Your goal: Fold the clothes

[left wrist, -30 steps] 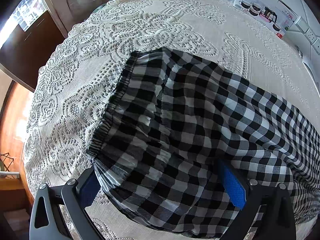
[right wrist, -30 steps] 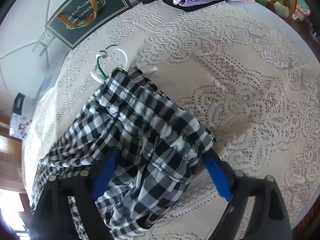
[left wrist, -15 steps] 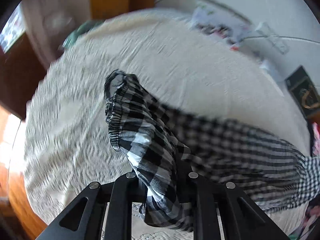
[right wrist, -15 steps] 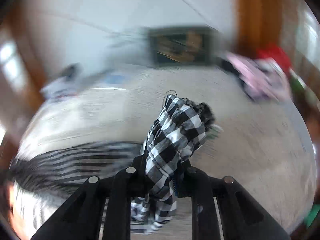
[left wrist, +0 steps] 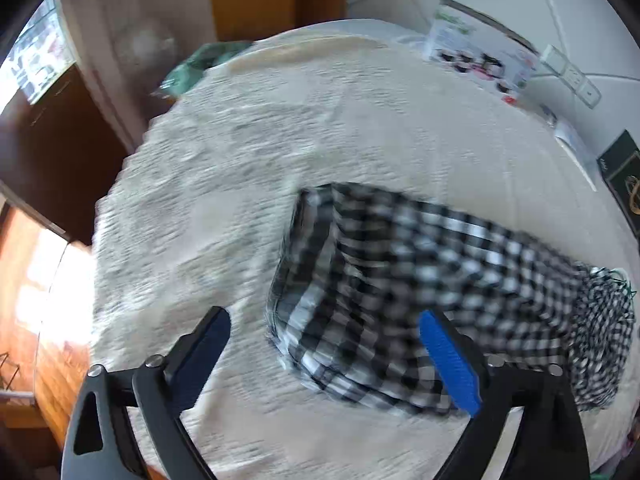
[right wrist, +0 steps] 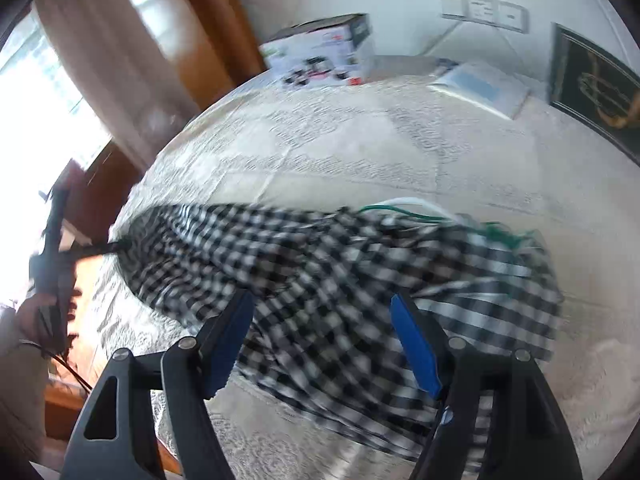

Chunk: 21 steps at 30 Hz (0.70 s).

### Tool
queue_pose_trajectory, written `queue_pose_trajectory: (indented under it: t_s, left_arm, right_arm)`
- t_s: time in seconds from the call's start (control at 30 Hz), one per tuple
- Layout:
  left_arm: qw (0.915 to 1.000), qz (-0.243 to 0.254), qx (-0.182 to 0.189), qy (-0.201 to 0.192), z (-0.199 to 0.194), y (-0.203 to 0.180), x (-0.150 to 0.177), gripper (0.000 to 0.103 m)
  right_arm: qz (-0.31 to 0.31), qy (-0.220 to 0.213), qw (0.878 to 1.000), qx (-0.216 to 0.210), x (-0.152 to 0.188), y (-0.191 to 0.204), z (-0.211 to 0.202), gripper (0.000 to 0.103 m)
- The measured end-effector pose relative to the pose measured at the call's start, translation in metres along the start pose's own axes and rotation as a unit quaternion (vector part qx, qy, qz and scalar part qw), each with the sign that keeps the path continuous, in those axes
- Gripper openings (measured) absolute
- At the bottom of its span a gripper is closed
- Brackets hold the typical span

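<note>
On the lace tablecloth [left wrist: 248,168] the black-and-white checked garment [left wrist: 400,280] lies in a long strip across the table; both views are blurred; my left gripper [left wrist: 324,344] hangs above its folded end with jaws opening wide, and the cloth lies below them, pressed by neither blue pad; my right gripper [right wrist: 320,336] stands over the other end, jaws also opening, the checked cloth beneath them but ungripped; beside that end a white and green hanger [right wrist: 412,210] pokes out from the fabric; at the far edge, by the wall, stand a printed box [right wrist: 324,56], a flat pale packet [right wrist: 480,88] and a dark green gift bag [right wrist: 592,88].
</note>
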State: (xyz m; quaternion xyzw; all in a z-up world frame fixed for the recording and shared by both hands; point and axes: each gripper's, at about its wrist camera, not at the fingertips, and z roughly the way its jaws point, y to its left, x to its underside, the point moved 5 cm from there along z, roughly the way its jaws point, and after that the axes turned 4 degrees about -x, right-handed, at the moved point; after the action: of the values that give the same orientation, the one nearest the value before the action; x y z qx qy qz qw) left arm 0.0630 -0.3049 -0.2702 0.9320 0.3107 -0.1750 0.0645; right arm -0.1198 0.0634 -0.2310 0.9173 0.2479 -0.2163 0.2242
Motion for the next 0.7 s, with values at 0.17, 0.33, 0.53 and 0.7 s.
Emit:
queue_pose_trajectory:
  t_s: [0.17,0.33,0.53,0.7]
  left_arm:
    - [0.9998,0.001,-0.019,-0.007,-0.025,-0.002,0.029,0.097]
    - [0.9999,-0.008,0.000,-0.008,-0.052,-0.080,0.072,0.098]
    - [0.9960,-0.082,0.026,-0.024,-0.065,-0.215,0.131,0.099]
    - [0.9889,-0.147,0.004,-0.022,-0.071,-0.322,0.184,0.101]
  right_arm:
    - [0.016,0.022,0.998,0.055,-0.002,-0.063,-0.022,0.070]
    - [-0.021,0.050,0.997,0.057,-0.013,-0.111,-0.029,0.059]
    - [-0.127,0.090,0.987,-0.047,-0.023,-0.155,-0.022,0.059]
    - [-0.251,0.127,0.951,-0.125,-0.027,-0.187,-0.008,0.059]
